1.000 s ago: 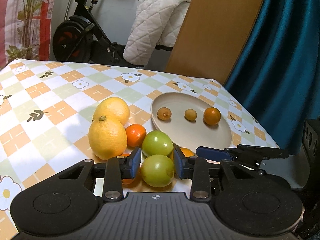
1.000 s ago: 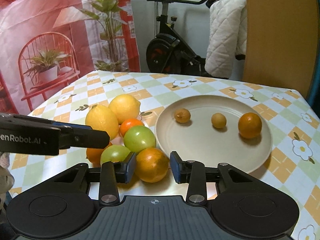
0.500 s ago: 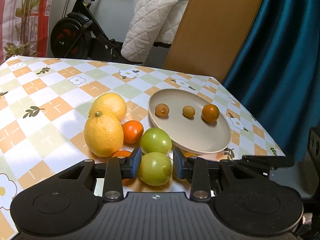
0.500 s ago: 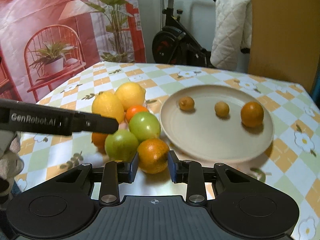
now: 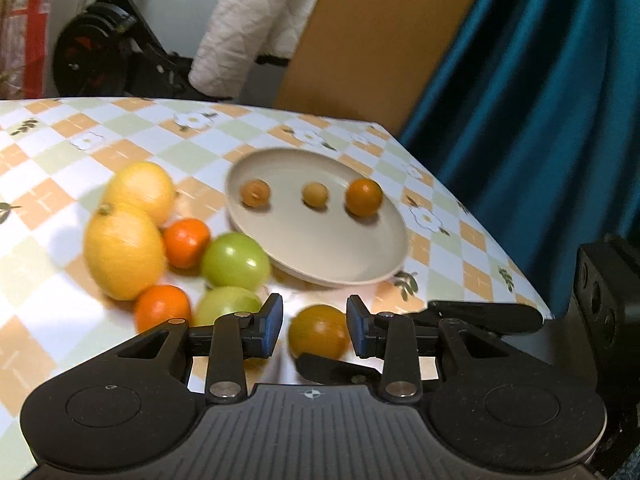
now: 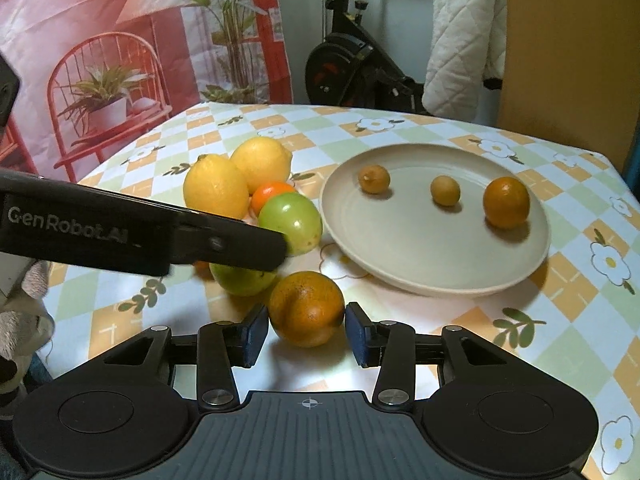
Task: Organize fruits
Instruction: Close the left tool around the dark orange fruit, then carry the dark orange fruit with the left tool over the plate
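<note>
A brownish orange [image 6: 306, 308] rests on the tablecloth just in front of the beige plate [image 6: 440, 288]. My right gripper [image 6: 306, 334] has a pad on each side of the orange and its jaws are opening, so the pads barely clear the peel. My left gripper [image 5: 316, 330] is open and holds nothing; the same orange [image 5: 320, 332] shows beyond its gap. One left finger [image 6: 224, 244] hangs over a green fruit [image 6: 240, 280]. Another green fruit [image 6: 292, 222], two lemons [image 6: 216, 190] and a small orange [image 5: 162, 306] are clustered left of the plate.
On the plate lie two small brown fruits [image 6: 374, 179] and a little orange [image 6: 506, 202]. The table's right edge [image 5: 520, 276] runs close to a teal curtain [image 5: 540, 100]. An exercise bike [image 6: 352, 64] and a brown board [image 6: 560, 48] stand behind the table.
The left gripper has swung right, from framing the near green fruit to framing the orange. The right pads first squeezed the orange, then spread apart.
</note>
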